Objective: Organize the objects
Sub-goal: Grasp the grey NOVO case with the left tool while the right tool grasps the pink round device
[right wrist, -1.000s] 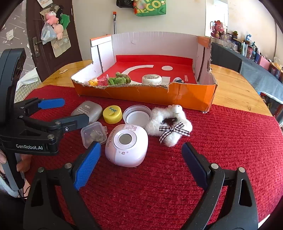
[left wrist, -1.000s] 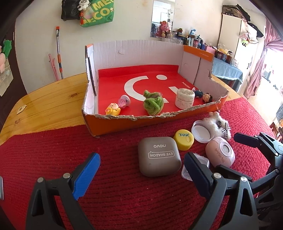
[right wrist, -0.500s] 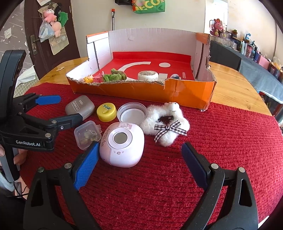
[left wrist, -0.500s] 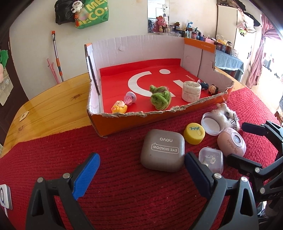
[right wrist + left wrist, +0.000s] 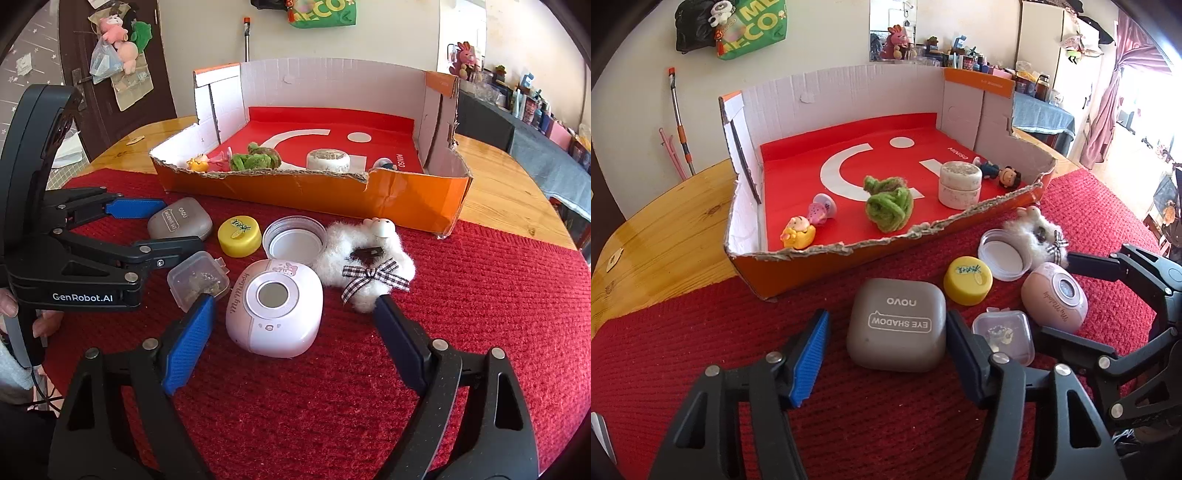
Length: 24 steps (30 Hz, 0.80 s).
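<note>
**Two grabbers, two cases, one box**

The left gripper has just been closing. The grey case sits between its jaws. The right-hand pad looks to touch the case; the blue pad stands just beside it, so it is not held yet.

The right gripper has just been closing too, but its jaws are wide around the pink case, not touching.

Both cases lie on the red mat, near the box.

To do this well, I think: squeeze each case at its middle. Lift straight up. Mind the little clear tub beside the grey case. It could get bumped, though it's hard to tell how close it sits.
</note>
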Tool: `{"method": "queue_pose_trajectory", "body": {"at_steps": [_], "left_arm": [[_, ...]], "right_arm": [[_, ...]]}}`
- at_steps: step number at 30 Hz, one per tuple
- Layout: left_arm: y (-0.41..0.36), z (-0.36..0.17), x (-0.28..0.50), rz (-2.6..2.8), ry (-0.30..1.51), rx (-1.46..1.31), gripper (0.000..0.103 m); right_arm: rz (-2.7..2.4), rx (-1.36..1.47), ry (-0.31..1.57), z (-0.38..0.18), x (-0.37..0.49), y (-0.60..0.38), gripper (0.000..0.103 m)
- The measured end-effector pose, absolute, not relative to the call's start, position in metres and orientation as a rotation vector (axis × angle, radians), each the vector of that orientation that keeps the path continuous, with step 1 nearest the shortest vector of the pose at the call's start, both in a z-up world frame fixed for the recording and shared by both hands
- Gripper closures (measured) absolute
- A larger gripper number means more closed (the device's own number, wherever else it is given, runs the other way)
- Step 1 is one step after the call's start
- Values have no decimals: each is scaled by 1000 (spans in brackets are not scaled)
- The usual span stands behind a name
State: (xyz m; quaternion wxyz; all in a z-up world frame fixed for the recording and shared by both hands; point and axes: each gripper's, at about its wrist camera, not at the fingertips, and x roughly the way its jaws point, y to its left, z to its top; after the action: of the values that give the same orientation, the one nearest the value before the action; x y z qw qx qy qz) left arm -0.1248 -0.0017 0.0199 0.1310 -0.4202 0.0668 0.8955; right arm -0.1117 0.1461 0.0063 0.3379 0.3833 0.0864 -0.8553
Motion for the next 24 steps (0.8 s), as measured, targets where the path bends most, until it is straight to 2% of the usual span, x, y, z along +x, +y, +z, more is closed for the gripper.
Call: {"method": "queue_pose_trajectory", "body": {"at_steps": [1,2,4,6,24], "left_arm": [[-1,20,-124,2594,196,-1214,50],[1,20,-123,2591,200,-1208,51],[2,20,-122,2588,200,-1203,51],[-3,21,-121,2568,135,-1198,51],[-4,51,-92,2628,141,-1092,51]], "right_arm": [[-2226,996,222,6,-112,146,25],[-2224,993,216,7,-111,146,28],[-2215,991,201,7,-112,147,45],[-2205,986,195,7,-111,147,55],[-2163,925,179,29,-99,152,55]]}}
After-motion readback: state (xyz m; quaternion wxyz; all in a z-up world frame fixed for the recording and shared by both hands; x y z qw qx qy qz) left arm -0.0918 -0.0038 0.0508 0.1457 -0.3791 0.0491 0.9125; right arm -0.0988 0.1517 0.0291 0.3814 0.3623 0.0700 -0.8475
